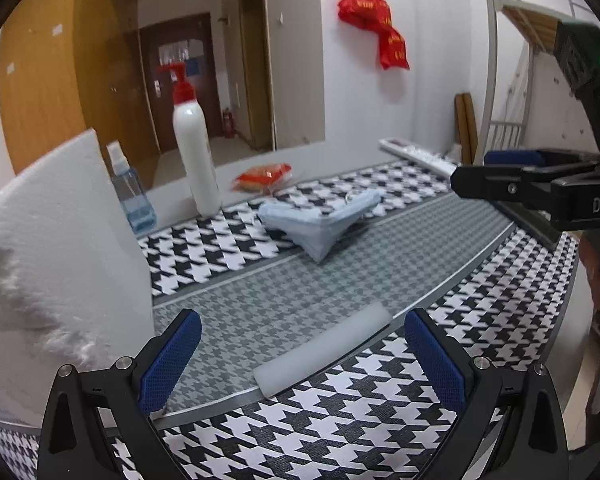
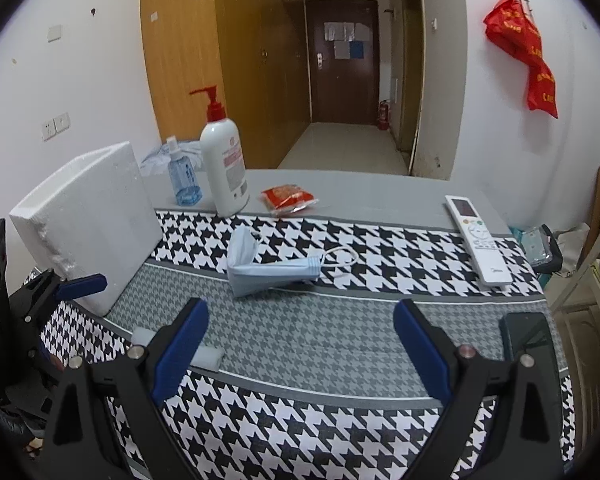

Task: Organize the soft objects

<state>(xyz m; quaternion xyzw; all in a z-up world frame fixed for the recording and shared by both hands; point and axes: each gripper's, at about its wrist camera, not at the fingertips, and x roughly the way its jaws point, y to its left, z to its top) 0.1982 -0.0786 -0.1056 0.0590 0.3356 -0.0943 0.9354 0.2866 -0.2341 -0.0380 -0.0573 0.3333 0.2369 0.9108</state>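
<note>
A white foam strip [image 1: 324, 354] lies on the houndstooth cloth [image 1: 340, 420] between the fingers of my open left gripper [image 1: 302, 358]. In the right wrist view the strip [image 2: 208, 356] is partly hidden behind my right gripper's left finger. A crumpled light-blue face mask [image 1: 320, 222] [image 2: 260, 270] lies mid-table, its white ear loop showing in the right wrist view. A white foam box [image 1: 56, 260] [image 2: 88, 224] stands at the left. My right gripper [image 2: 302, 346] is open and empty above the cloth; it also shows at the right of the left wrist view [image 1: 532, 184].
A white pump bottle [image 2: 224, 160], a small blue spray bottle [image 2: 184, 178] and a red snack packet [image 2: 286, 198] stand at the back. A white remote [image 2: 478, 240] lies at the right, a black phone [image 2: 530, 340] near the right edge.
</note>
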